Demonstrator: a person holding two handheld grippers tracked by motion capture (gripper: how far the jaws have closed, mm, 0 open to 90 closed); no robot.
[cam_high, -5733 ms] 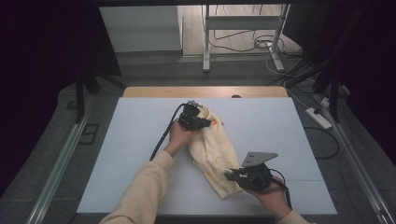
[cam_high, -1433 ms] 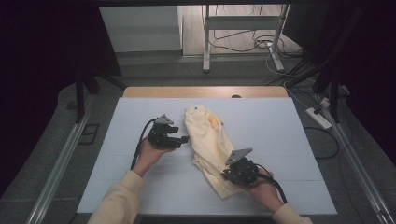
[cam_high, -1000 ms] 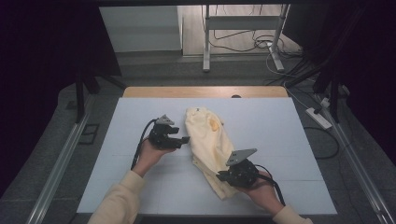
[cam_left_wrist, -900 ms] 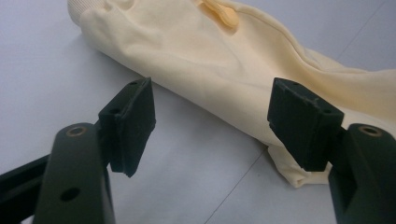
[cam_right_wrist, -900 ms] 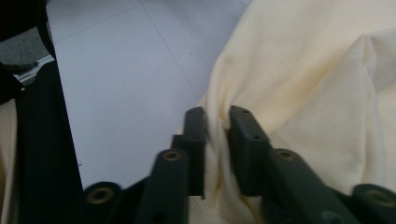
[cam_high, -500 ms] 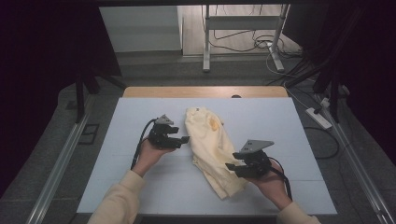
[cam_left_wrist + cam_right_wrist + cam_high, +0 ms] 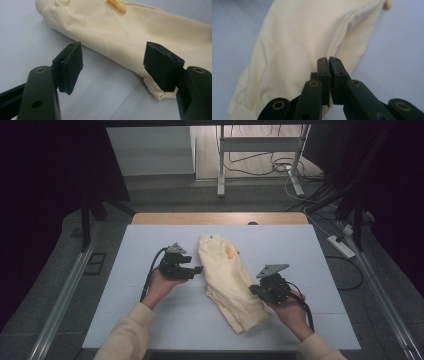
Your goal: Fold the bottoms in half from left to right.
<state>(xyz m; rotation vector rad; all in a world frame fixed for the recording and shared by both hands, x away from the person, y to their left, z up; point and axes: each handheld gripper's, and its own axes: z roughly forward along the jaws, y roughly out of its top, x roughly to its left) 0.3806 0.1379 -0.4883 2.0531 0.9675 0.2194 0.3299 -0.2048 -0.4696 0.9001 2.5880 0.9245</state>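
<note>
High view, left gripper (image 7: 198, 269) spread beside cream garment (image 7: 231, 282), right gripper (image 7: 253, 290) just closed, seemingly empty, at its edge.

In the left gripper view, the garment (image 7: 130, 32) is cut off by the top and right edges, so its full outline cannot be read. The right pad (image 7: 162, 65) covers part of its lower hem, and the yellow patch (image 7: 117, 3) is clipped by the top edge and cannot be identified. In the right gripper view, the garment (image 7: 304, 45) runs past the top and bottom edges, and the closed jaws hide the cloth behind them; whether the pads touch the cloth cannot be told. In the high view, the right gripper (image 7: 256, 291) tips are too small to resolve against the garment (image 7: 227, 275), and both forearms are cut off by the bottom edge.
</note>
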